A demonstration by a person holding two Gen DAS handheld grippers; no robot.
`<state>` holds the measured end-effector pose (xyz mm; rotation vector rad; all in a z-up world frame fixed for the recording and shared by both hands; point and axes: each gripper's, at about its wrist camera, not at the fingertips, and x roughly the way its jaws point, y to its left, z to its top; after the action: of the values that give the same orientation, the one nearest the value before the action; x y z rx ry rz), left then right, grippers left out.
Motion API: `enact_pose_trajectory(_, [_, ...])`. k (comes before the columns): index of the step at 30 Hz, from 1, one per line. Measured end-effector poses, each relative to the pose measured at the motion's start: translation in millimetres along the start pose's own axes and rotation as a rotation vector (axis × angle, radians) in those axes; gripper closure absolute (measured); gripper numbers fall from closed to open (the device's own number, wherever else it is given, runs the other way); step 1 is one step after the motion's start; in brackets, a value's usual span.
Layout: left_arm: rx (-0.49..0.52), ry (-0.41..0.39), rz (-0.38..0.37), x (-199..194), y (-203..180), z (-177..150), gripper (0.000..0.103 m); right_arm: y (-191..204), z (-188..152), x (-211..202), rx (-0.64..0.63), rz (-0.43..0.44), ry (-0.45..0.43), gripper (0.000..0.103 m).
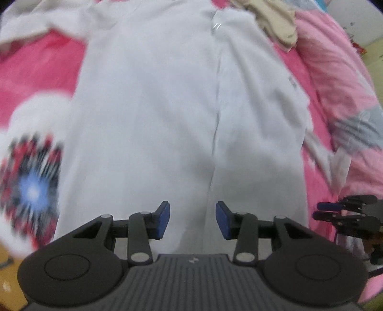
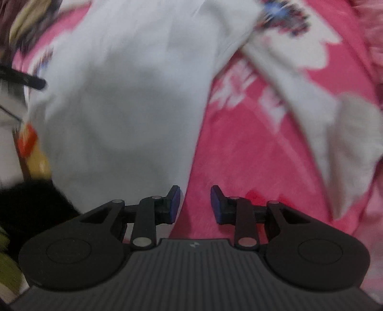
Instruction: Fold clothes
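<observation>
A fuzzy hot-pink blanket with large white flower shapes (image 2: 249, 148) covers the whole work surface, soft and plush like fleece. One of its printed flowers has a red, black and white burst around a pale blue centre (image 1: 31, 189). Along the right side in the left wrist view lies a paler pink quilt with a grey band (image 1: 344, 95), rumpled and bunched. Past it, at the far upper right, a strip of light grey wall (image 1: 352, 14) meets something yellowish below, too blurred to name. At the left edge of the right wrist view sit dark, orange and yellow shapes, unclear. The light is even and dull, indoor
</observation>
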<state>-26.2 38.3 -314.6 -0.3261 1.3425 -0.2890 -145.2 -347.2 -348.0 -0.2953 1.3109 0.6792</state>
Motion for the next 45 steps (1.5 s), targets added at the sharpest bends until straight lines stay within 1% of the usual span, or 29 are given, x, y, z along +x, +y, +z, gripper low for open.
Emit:
enact_pose_trajectory(2, [0.015,-0.025,-0.013,13.0,-5.1,18.0,0.06,-10.4,16.4,-13.1,0.05,-0.01,-0.077,0.076])
enact_pose_trajectory(3, [0.031,-0.043,-0.009,17.6,-9.7,27.1,0.06,-16.3,26.3,-18.9,0.074,-0.014,-0.117,0.075])
enact_pose_trajectory(6, [0.081,-0.097,0.006,31.5,-23.8,54.3,0.06,-41.7,74.6,-26.5,0.126,-0.011,-0.237,0.075])
enact_pose_trajectory(7, [0.097,-0.115,0.011,36.2,-28.5,63.3,0.06,-48.9,91.8,-27.8,0.138,-0.011,-0.275,0.075])
enact_pose_trajectory(12, [0.18,-0.205,0.035,59.4,-51.9,108.6,0.06,-56.9,198.4,-17.8,0.101,-0.034,-0.42,0.075])
enact_pose_trajectory(16, [0.211,-0.245,0.039,63.3,-53.1,136.9,0.061,-63.4,274.8,-0.7,0.034,-0.044,-0.45,0.075])
enact_pose_trajectory(18, [0.231,-0.264,0.025,69.3,-54.7,152.9,0.06,-78.6,304.0,14.1,0.089,-0.018,-0.434,0.074])
enact_pose_trajectory(19, [0.24,-0.274,0.018,71.9,-55.6,161.1,0.06,-86.3,318.6,21.5,0.117,-0.005,-0.426,0.07])
enact_pose_trajectory(20, [0.248,-0.287,0.011,73.8,-55.8,170.5,0.06,-95.4,331.9,29.1,0.157,0.016,-0.417,0.057])
enact_pose_trajectory(21, [0.255,-0.302,0.009,75.7,-54.2,181.7,0.06,-110.2,340.5,37.3,0.244,0.062,-0.401,0.054])
enact_pose_trajectory(23, [0.265,-0.332,0.006,79.2,-49.2,205.5,0.059,-140.3,356.9,54.3,0.419,0.161,-0.367,0.051])
enact_pose_trajectory(25, [0.252,-0.362,0.009,80.4,-35.0,236.3,0.058,-168.0,363.3,72.5,0.581,0.281,-0.332,0.051])
enact_pose_trajectory(26, [0.238,-0.375,0.002,81.3,-26.6,253.0,0.057,-178.5,365.1,80.5,0.643,0.317,-0.316,0.051])
enact_pose_trajectory(28, [0.22,-0.391,-0.011,84.7,-10.2,287.2,0.048,-189.4,367.5,91.7,0.689,0.355,-0.289,0.05])
enact_pose_trajectory(30, [0.243,-0.366,-0.029,95.8,3.1,324.3,0.048,-196.4,369.1,102.8,0.719,0.385,-0.252,0.05])
enact_pose_trajectory(31, [0.254,-0.342,-0.044,103.1,8.4,340.4,0.048,-199.9,369.7,108.8,0.735,0.402,-0.234,0.05])
enact_pose_trajectory(33, [0.256,-0.266,-0.097,119.7,17.6,368.6,0.048,-203.4,369.6,116.1,0.762,0.43,-0.219,0.049])
enact_pose_trajectory(36, [0.26,-0.162,-0.168,142.6,23.7,392.5,0.05,-201.9,372.3,117.4,0.758,0.456,-0.211,0.049])
enact_pose_trajectory(37, [0.282,-0.157,-0.17,145.8,21.6,395.4,0.051,-201.6,374.8,118.3,0.749,0.461,-0.207,0.052])
enact_pose_trajectory(38, [0.308,-0.16,-0.171,147.2,18.3,396.1,0.053,-201.2,377.4,119.2,0.741,0.466,-0.202,0.061])
enact_pose_trajectory(39, [0.334,-0.163,-0.169,148.4,14.4,394.6,0.065,-200.2,379.8,120.0,0.73,0.47,-0.197,0.071])
enact_pose_trajectory(40, [0.352,-0.167,-0.167,149.2,11.2,392.8,0.085,-196.1,381.7,119.9,0.705,0.467,-0.188,0.092])
enact_pose_trajectory(41, [0.358,-0.172,-0.165,149.3,9.3,390.1,0.09,-190.1,384.4,118.2,0.674,0.456,-0.19,0.098])
enact_pose_trajectory(42, [0.364,-0.176,-0.162,149.4,7.4,387.4,0.096,-183.5,387.2,115.7,0.638,0.443,-0.197,0.099])
enact_pose_trajectory(43, [0.371,-0.193,-0.159,147.3,5.8,384.0,0.098,-174.1,390.5,108.9,0.579,0.414,-0.229,0.101])
enact_pose_trajectory(45, [0.388,-0.309,-0.167,128.1,3.8,371.2,0.099,-149.6,393.3,83.8,0.424,0.33,-0.346,0.101])
